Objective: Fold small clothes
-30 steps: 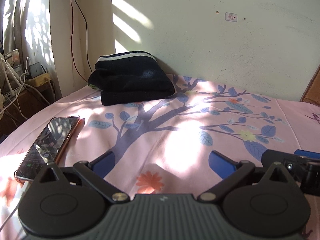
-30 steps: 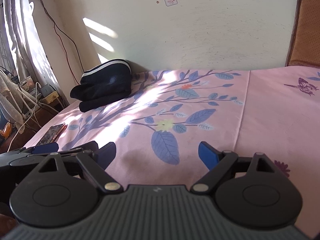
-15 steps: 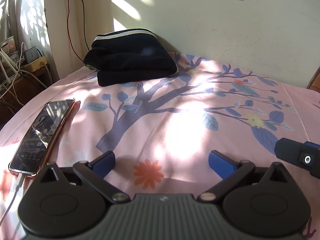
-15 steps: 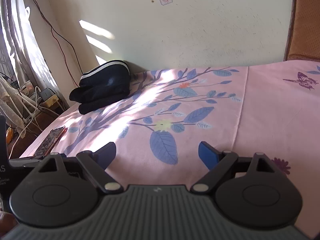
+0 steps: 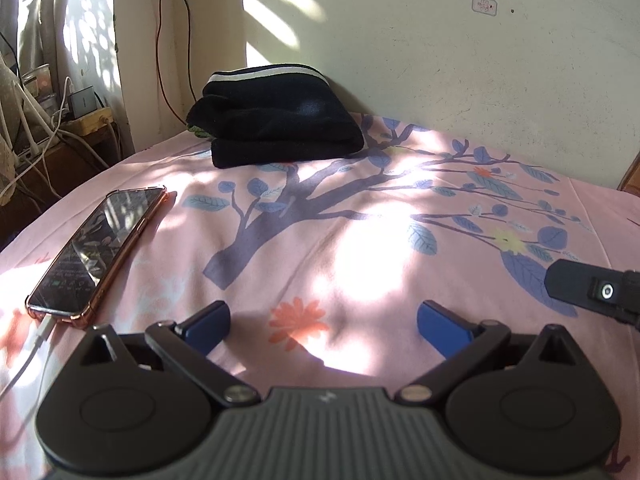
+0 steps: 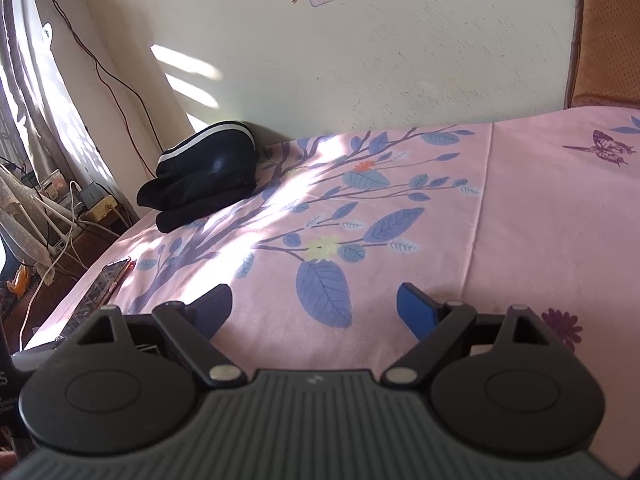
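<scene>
A folded black garment with a white stripe point(image 5: 276, 120) lies at the far side of the pink flowered bed sheet point(image 5: 360, 240), against the wall; it also shows in the right wrist view point(image 6: 204, 176). My left gripper point(image 5: 322, 322) is open and empty, low over the near part of the sheet, well short of the garment. My right gripper point(image 6: 314, 306) is open and empty, also low over the sheet, to the right of the left one. Part of the right gripper point(image 5: 592, 292) shows at the right edge of the left wrist view.
A phone in a copper case point(image 5: 100, 244) lies on the sheet at the left with a white cable plugged in; it also shows in the right wrist view point(image 6: 106, 280). Cables and a power strip point(image 5: 88, 114) sit beyond the bed's left edge. A brown headboard point(image 6: 604, 36) stands at the right.
Both grippers have shifted a little relative to the bed, the view tilting and moving slightly closer; both stay open and empty. The garment and phone have not moved.
</scene>
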